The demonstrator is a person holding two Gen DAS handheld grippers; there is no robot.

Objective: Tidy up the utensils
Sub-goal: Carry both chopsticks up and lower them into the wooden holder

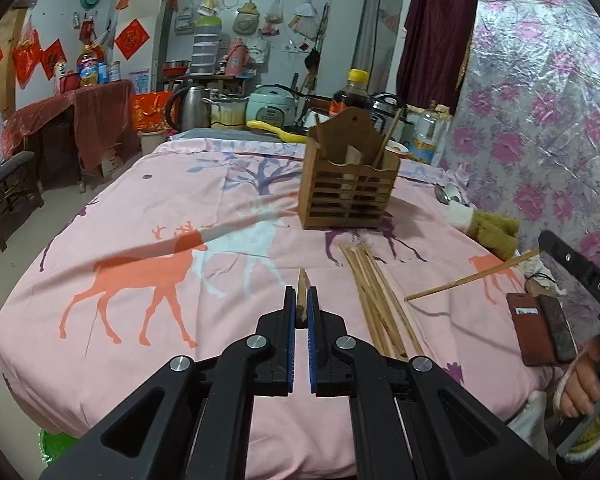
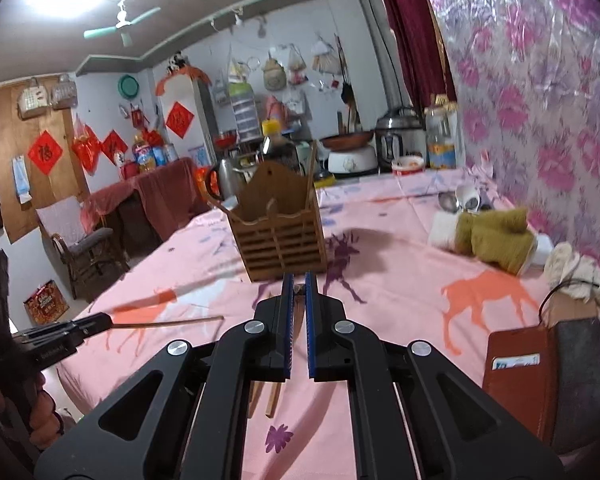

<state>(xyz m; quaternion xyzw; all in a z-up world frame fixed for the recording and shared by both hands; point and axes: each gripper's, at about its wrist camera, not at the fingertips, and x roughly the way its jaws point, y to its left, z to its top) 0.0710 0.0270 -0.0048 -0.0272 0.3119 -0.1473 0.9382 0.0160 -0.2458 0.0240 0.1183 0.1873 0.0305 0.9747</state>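
Observation:
A slatted wooden utensil holder (image 1: 350, 184) stands on the pink deer-print cloth (image 1: 160, 240), with a few chopsticks upright in it; it also shows in the right wrist view (image 2: 280, 236). A bundle of wooden chopsticks (image 1: 376, 300) lies on the cloth in front of it. My left gripper (image 1: 301, 300) is shut on a chopstick (image 1: 302, 286), seen end-on; from the right wrist view that chopstick (image 2: 172, 323) points right. My right gripper (image 2: 299, 284) is shut on a chopstick (image 2: 299, 308), which shows in the left wrist view (image 1: 468, 278) held above the cloth.
A brown phone wallet (image 1: 540, 328) and an olive-and-white cloth (image 1: 488, 226) lie at the right; metal spoons (image 2: 448, 202) lie near the floral wall. Kettle, rice cookers and a sauce bottle (image 1: 352, 96) crowd the table's far end. A chair (image 2: 84, 248) stands left.

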